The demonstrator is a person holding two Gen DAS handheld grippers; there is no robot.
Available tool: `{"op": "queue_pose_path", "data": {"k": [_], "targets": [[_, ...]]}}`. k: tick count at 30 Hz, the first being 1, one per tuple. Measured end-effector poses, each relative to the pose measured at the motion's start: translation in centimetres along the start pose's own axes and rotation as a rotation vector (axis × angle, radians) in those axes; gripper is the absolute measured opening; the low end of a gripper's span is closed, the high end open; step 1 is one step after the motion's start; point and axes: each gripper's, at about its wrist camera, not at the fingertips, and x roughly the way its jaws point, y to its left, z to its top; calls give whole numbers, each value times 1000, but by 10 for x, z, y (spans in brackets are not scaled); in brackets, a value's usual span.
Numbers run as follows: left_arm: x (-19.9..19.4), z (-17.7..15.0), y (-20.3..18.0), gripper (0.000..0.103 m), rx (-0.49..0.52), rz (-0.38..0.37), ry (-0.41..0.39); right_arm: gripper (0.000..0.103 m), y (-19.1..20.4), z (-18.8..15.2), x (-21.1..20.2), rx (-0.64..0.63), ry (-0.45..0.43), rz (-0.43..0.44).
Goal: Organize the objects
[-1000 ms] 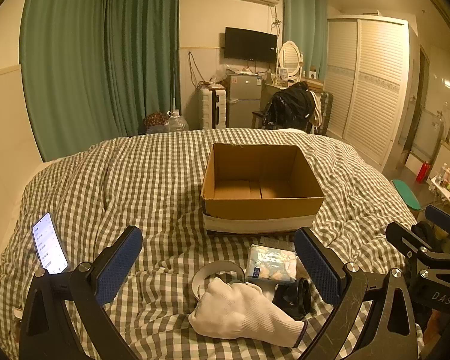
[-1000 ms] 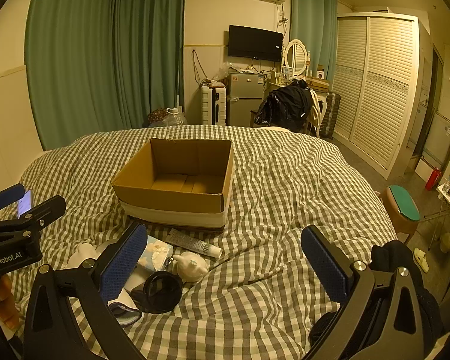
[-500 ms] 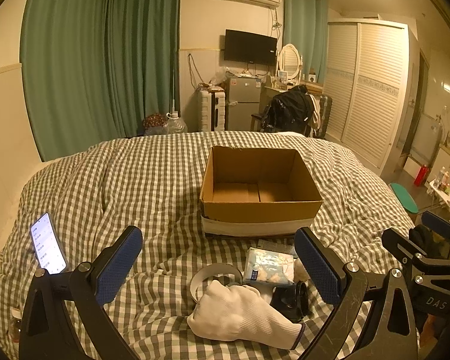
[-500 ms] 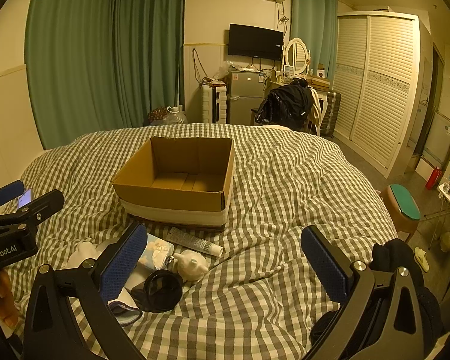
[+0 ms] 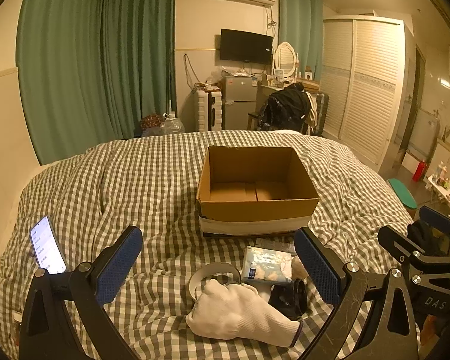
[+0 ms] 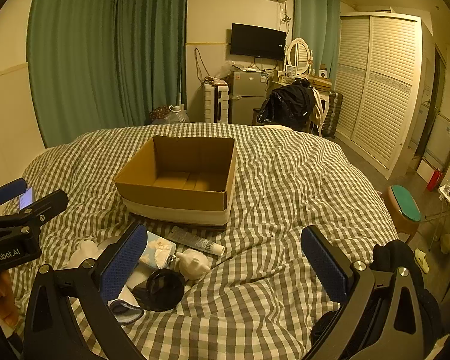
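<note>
1. Phone (image 5: 47,246) is seen far left on the checked duvet (image 5: 135,180), propped at a tilt and well apart from the pile. It could be toppled if the left gripper (image 5: 217,259) is swung wide to that side.
2. Left gripper is held spread wide, nothing between its pads, hovering above the white glove (image 5: 240,312). The glove is soft; a shallow pinch could catch duvet fabric along with it.
3. The white ring (image 5: 213,273) is partly covered by the glove, so a glove lift could drag it.
4. The tissue pack (image 5: 267,265) and the black round item (image 5: 291,295) (possibly a lens or lid, view too dim to tell) are lying just beside the glove, touching or nearly so. Neighbours could be knocked by a wide jaw.
5. The tube (image 6: 198,240) lies just in front of the cardboard box (image 6: 177,193); the small white figurine (image 6: 193,264) lies near its cap end.
6. The box is seen open and empty, beyond the pile. Its near wall must be cleared on transfer, or the light box could be shoved across the soft duvet.
7. Right gripper (image 6: 222,265) is also released and empty, over bare duvet right of the pile. Open room is on that side, up to the bed edge.
</note>
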Motion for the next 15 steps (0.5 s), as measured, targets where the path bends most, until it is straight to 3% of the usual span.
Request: {"op": "queue_pose_path", "data": {"k": [15], "targets": [[2,-5,5,103,-11,-22,33,103,4,6,-8,-4,-7,13]]}}
